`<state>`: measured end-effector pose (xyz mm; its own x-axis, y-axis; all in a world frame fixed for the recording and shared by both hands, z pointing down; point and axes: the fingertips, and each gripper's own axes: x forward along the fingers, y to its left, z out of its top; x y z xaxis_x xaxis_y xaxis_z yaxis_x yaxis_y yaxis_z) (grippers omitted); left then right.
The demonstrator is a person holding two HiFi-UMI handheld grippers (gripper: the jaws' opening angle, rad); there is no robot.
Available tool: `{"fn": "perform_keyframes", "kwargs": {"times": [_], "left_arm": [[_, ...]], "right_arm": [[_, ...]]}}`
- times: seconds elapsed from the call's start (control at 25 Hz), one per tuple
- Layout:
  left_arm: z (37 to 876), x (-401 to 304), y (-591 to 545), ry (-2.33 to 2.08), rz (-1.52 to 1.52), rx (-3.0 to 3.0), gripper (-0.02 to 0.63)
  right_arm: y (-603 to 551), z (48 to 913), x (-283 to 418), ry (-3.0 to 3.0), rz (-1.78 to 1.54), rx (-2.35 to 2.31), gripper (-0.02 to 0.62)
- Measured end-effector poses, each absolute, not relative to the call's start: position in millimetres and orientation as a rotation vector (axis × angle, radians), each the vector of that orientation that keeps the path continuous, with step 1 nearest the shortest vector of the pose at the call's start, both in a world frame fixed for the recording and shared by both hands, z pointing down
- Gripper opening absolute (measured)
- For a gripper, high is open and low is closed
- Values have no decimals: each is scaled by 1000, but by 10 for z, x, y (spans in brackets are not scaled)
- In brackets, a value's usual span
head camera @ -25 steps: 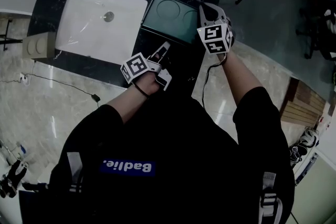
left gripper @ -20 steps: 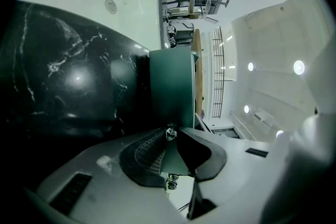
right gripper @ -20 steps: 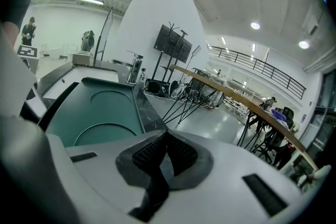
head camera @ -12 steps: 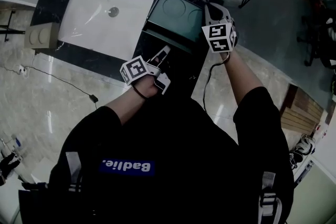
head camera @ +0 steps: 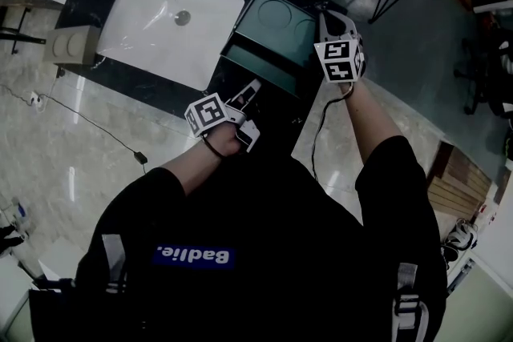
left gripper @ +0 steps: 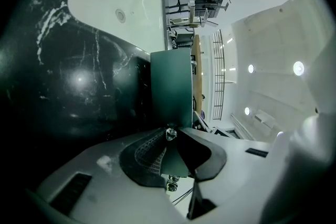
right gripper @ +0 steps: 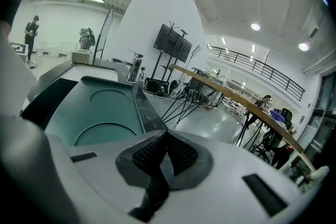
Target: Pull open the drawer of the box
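While my left fingers (left gripper: 148, 153) pinch the small glassy knob (left gripper: 171, 134) on the drawer (head camera: 258, 70) front, the drawer stands partly out of the teal box (head camera: 276, 20), towards me and past the near edge of the dark tabletop (head camera: 144, 88). My hold is narrow: only the pad tips are on that faceted bead, so I judge that a pull off the drawer's line could let it slip out and leave the drawer half open. Farther out, my right fingers (right gripper: 149, 155) are pressed together on nothing, at the box's right side over its lid; I cannot tell whether they bear down on it. If they do not, the whole box may slide with the drawer towards the tabletop's edge instead of staying put. Pulling too far could also bring the drawer right out. The white sink (head camera: 172, 28) beyond lies well apart from all this.
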<state>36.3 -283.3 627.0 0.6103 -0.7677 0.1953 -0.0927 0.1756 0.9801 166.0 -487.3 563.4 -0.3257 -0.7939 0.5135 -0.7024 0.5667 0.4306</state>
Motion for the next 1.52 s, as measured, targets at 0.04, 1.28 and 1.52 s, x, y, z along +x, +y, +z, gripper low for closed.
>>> {"fn": "perform_keyframes", "kwargs": {"times": [0.04, 1.28, 1.52], "left_arm": [[6270, 358, -2813, -820, -562, 1331, 71], [6320, 194, -2486, -897, -586, 1294, 67], [6331, 208, -2459, -897, -595, 1285, 67]], "right_arm": [[-4869, 5627, 1660, -2098, -169, 1192, 0], [-4888, 5655, 1663, -2105, -156, 1186, 0], [-4891, 5652, 1660, -2108, -163, 1184, 0]]}}
